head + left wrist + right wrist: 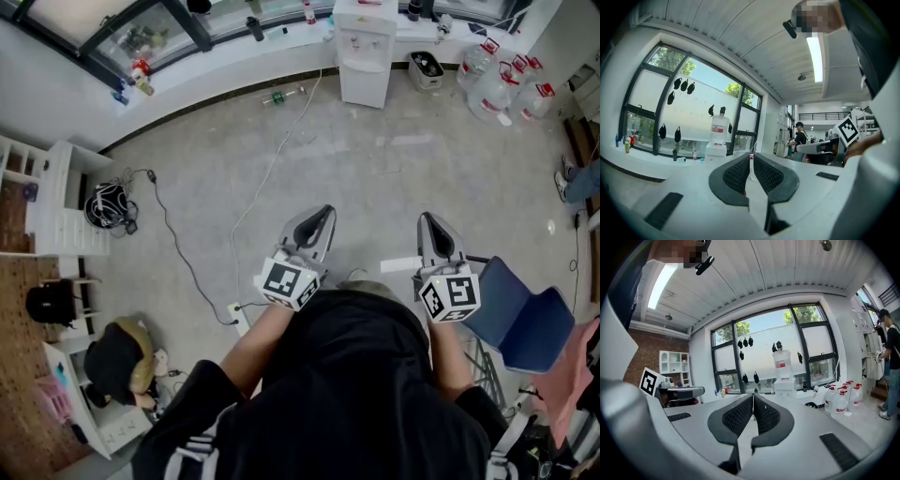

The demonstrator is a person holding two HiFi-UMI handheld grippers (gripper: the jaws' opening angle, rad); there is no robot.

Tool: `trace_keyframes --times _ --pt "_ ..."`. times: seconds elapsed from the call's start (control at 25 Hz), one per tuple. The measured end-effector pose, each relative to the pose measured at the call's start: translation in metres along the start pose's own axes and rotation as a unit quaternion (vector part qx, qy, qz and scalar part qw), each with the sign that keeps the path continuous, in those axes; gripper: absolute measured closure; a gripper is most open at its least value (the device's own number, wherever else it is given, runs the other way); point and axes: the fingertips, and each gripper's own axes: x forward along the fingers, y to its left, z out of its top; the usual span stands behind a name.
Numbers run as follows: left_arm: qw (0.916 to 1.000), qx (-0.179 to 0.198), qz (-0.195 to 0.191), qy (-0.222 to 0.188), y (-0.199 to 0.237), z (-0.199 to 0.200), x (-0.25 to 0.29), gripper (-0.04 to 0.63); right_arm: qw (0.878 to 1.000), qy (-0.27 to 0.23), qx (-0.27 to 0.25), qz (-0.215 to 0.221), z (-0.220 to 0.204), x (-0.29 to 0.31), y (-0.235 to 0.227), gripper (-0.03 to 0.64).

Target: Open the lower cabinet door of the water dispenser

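The white water dispenser (364,52) stands far off against the windowed wall, and its lower cabinet door (364,86) looks closed. In the left gripper view the water dispenser (717,149) carries a bottle on top; the right gripper view shows the water dispenser (783,384) just right of the jaws. My left gripper (322,214) and right gripper (428,220) are held side by side in front of the person, well short of the dispenser. Both are shut with nothing between the pads, as the left gripper (751,157) and right gripper (753,397) show in their own views.
Several large water bottles (497,84) stand right of the dispenser, with a black basket (427,67) between. A cable (272,169) runs across the floor. A blue chair (520,319) is close on the right and a white shelf (56,202) on the left. A person (893,362) stands at the right.
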Motion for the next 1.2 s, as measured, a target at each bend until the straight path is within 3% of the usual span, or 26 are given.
trace_keyframes --times 0.12,0.24,0.36,0.6,0.96,1.2 --pt "1.0000 -0.005 0.002 0.003 0.012 -0.002 -0.004 0.572 1.000 0.008 -0.011 -0.001 -0.004 0.006 0.006 0.602" --pt "0.9997 -0.021 0.006 0.014 0.029 -0.007 -0.005 0.414 1.000 0.025 -0.005 -0.005 -0.015 0.017 0.010 0.429" --pt "0.9994 -0.024 0.012 0.021 0.049 -0.014 -0.006 0.329 0.999 0.040 -0.005 -0.016 -0.024 0.027 0.012 0.388" --pt "0.9986 -0.043 0.011 0.031 0.105 -0.019 -0.019 0.318 0.998 0.063 0.010 -0.028 -0.030 0.065 0.037 0.387" --pt "0.9969 -0.064 -0.019 0.041 0.214 -0.014 -0.022 0.318 0.995 0.080 0.033 -0.052 -0.016 0.159 0.107 0.388" --pt "0.9950 -0.071 -0.052 0.049 0.282 -0.008 -0.031 0.318 0.993 0.086 0.019 -0.075 -0.007 0.211 0.155 0.388"
